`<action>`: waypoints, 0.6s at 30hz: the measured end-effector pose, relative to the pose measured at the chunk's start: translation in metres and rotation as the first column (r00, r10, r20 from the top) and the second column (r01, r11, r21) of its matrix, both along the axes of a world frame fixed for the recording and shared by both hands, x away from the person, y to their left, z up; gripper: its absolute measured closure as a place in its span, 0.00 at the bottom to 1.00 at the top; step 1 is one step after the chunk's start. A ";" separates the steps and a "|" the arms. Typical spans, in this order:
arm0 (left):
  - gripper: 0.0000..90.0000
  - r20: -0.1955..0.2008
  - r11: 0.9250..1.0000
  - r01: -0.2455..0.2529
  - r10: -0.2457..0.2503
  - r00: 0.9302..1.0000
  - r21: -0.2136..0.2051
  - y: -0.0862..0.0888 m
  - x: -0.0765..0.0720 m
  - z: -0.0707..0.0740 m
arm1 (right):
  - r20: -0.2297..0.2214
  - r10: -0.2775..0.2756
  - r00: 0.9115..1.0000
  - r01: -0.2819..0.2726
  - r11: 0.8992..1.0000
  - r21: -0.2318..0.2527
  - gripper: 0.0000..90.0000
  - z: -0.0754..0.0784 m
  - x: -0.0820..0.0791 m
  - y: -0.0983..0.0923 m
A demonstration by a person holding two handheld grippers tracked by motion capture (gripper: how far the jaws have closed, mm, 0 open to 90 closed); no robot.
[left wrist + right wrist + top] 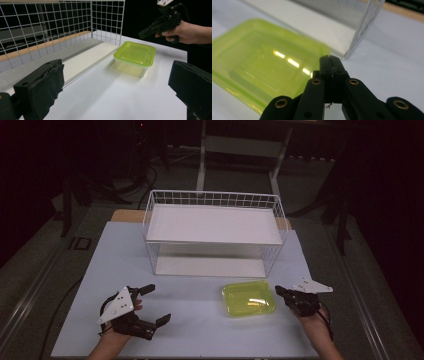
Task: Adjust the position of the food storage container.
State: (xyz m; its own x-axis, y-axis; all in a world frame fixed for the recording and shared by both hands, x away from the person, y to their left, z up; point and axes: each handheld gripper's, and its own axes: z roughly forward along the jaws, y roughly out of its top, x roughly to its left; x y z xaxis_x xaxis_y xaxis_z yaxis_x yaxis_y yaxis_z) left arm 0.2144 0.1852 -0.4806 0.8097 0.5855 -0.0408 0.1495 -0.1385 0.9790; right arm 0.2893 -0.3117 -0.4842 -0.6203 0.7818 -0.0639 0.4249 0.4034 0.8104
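A yellow-green lidded plastic container lies on the white table, just in front of the wire basket's right half. My right gripper is shut with nothing between its jaws. It hovers at the container's right edge, tips pointing toward it, and whether they touch it I cannot tell. At the front left of the table my left gripper stands open and empty, aimed toward the container from some way off.
A white wire basket with a white shelf board inside stands at the table's back middle. The white tabletop is bare between the two grippers. Dark floor and stands surround the table.
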 end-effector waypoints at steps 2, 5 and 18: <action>0.01 0.000 1.000 0.000 0.000 1.000 -0.002 0.000 0.000 0.000 | -0.025 0.020 0.999 -0.020 1.000 -0.001 1.00 -0.007 0.001 0.000; 0.01 0.001 1.000 0.002 -0.002 1.000 -0.006 0.000 0.000 0.000 | -0.038 0.040 0.998 -0.041 0.999 -0.016 1.00 -0.013 0.001 0.002; 0.01 -0.002 1.000 0.016 -0.016 1.000 0.000 -0.003 0.000 -0.001 | -0.067 0.102 0.993 -0.101 0.995 0.011 1.00 -0.015 -0.001 0.019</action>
